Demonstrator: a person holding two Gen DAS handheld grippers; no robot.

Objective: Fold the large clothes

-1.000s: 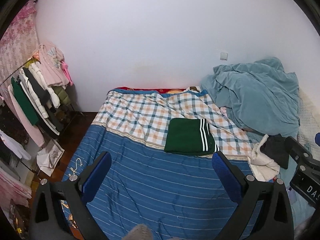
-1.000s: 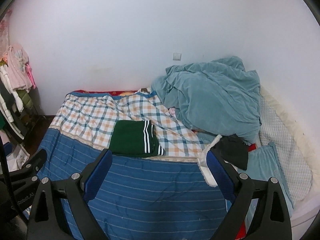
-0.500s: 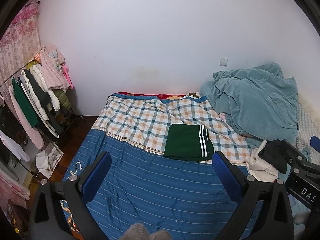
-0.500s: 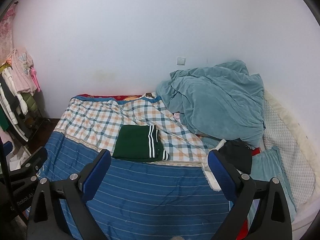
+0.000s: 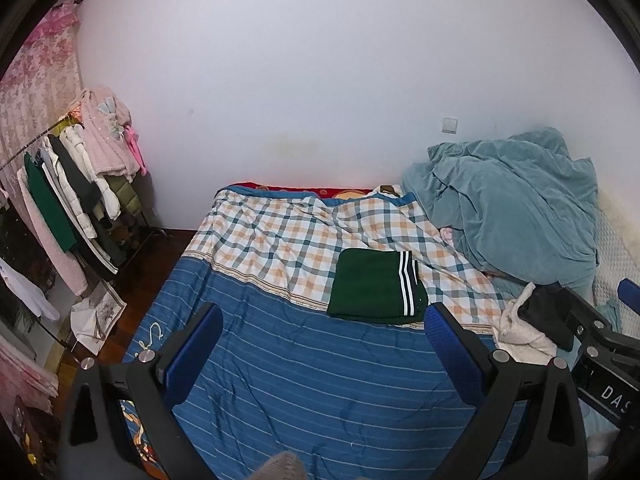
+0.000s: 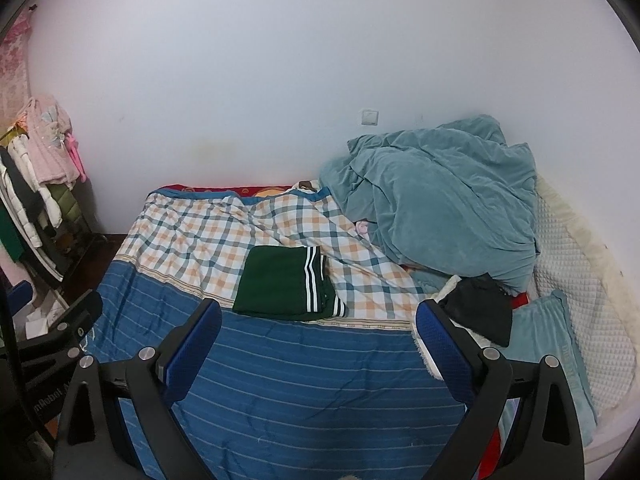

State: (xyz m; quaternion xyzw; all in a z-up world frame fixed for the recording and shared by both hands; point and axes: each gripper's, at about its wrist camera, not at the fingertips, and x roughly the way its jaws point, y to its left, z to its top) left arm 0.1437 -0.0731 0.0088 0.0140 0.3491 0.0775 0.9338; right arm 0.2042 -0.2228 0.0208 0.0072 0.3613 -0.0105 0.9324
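Note:
A dark green garment with white stripes (image 5: 374,286) lies folded into a neat rectangle in the middle of the bed, on the checked part of the cover; it also shows in the right wrist view (image 6: 286,282). My left gripper (image 5: 322,344) is open and empty, held back above the blue striped part of the cover (image 5: 304,376). My right gripper (image 6: 318,340) is open and empty too, beside the left one and well short of the garment. The right gripper's body shows at the right edge of the left wrist view (image 5: 600,344).
A crumpled teal blanket (image 6: 436,204) is heaped at the far right of the bed. A black and a white garment (image 6: 480,312) lie beside it. A rack of hanging clothes (image 5: 76,184) stands left of the bed. A white wall is behind.
Both grippers have drawn back and risen away from the bed, so the folded green garment looks smaller and farther. Both stay open and empty.

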